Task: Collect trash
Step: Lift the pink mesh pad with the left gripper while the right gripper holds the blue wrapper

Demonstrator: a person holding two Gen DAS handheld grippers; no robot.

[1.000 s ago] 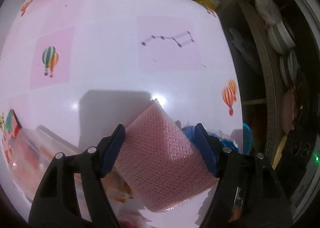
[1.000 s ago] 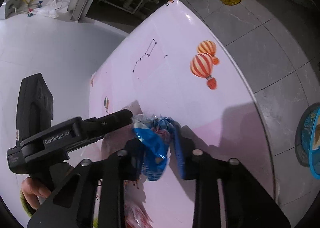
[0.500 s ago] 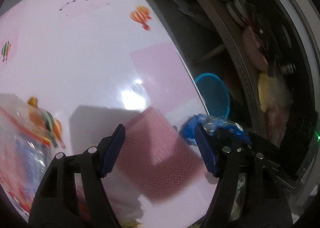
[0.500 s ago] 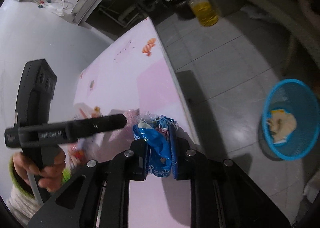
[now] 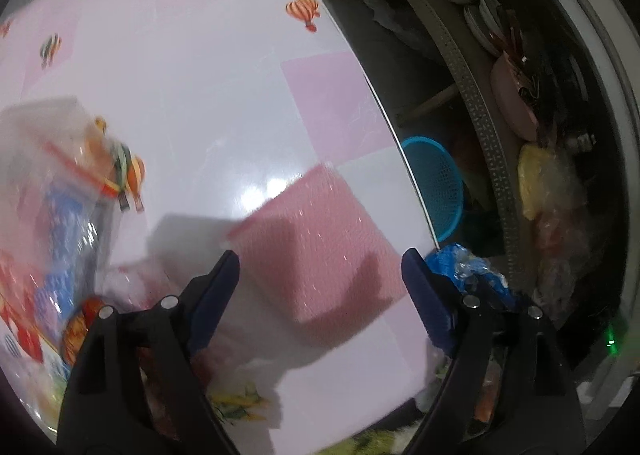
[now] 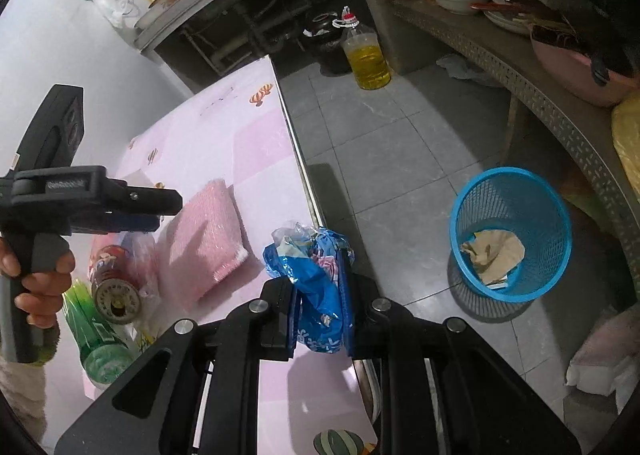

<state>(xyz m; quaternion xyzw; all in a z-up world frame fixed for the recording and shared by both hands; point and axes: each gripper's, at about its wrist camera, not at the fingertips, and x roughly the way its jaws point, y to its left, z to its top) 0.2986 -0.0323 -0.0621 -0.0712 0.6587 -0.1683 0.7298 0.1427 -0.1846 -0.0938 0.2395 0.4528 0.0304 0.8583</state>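
Observation:
My right gripper [image 6: 318, 309] is shut on a crumpled blue plastic wrapper [image 6: 316, 275], held above the table's right edge; the wrapper also shows in the left wrist view [image 5: 464, 267]. A blue mesh trash basket [image 6: 510, 233] stands on the floor to the right with paper in it; it also shows in the left wrist view [image 5: 438, 185]. A pink foam sheet [image 5: 316, 239] lies on the pink table [image 5: 200, 55]. My left gripper [image 5: 320, 283] is open and empty above it, and it appears at the left of the right wrist view [image 6: 160, 211].
A can in clear plastic [image 6: 118, 287] and a green bottle [image 6: 96, 343] lie at the table's near left. A bottle of yellow oil [image 6: 366, 57] stands on the tiled floor. A cluttered shelf [image 6: 520, 67] runs behind the basket.
Both grippers have swung right toward the table edge. The basket has come into view. The right gripper still holds the wrapper; the left stays open over the foam sheet.

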